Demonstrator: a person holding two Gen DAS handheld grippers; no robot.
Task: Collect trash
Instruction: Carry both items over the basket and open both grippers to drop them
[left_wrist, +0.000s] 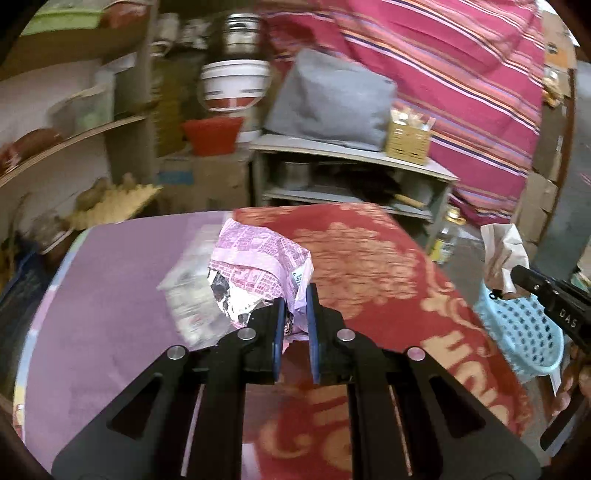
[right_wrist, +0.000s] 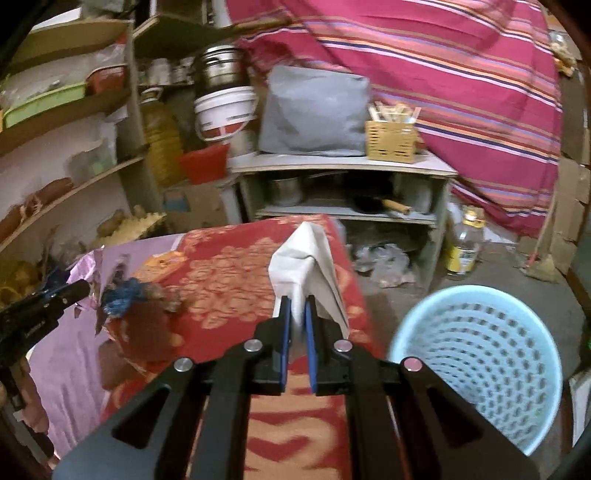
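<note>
Both tongs hold trash above the cloth-covered bench, with the blue basket to the right.

The left tongs are nearly closed, their blue pads pinching the lower edge of a crumpled pink printed wrapper that stands up over the seam between the purple cloth and the red patterned cloth. The right tongs are likewise pressed narrow on a crumpled white paper, which rises above the fingertips over the red cloth near the bench's right edge. The light blue perforated basket sits just beside the bench on the right, lower than the paper. Behind stand a grey shelf unit and a striped pink cloth.
</note>
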